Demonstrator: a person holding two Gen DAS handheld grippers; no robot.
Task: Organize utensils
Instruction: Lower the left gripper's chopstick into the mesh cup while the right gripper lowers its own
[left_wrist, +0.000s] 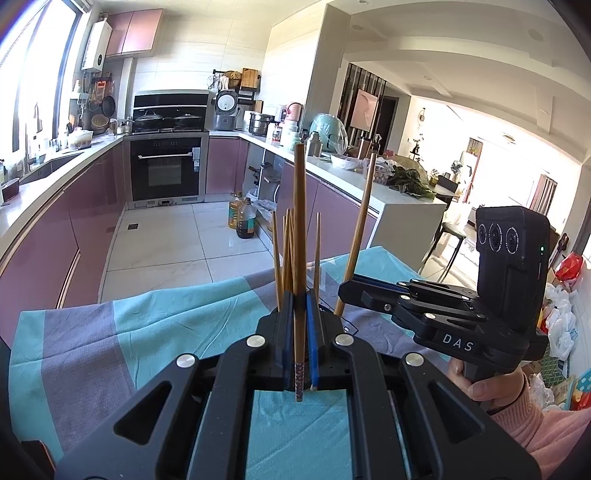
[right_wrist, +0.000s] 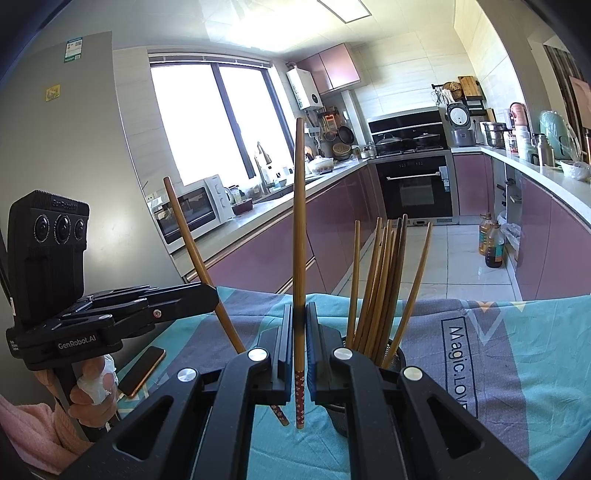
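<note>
Each of your claws is clamped on one chopstick, held nearly upright. The left claw (left_wrist: 300, 321) pinches its chopstick (left_wrist: 299, 229) low on the shaft, the patterned end hanging just below the pads. The right claw (right_wrist: 300, 332) grips its own chopstick (right_wrist: 299, 236) the same way, speckled red end downward.

From the right wrist view, the left claw's chopstick leans, crossing just left of the right claw.

The rest of the chopsticks (right_wrist: 380, 284) stand bunched in a dark mesh holder (right_wrist: 397, 360), just right of the right claw, fanning outward at the tips.

Holder sits on the table, covered by a teal and grey cloth (right_wrist: 517, 350). A phone (right_wrist: 142, 369) lies flat on the cloth, near left. Kitchen cabinets and an oven (right_wrist: 417, 188) lie far beyond.
</note>
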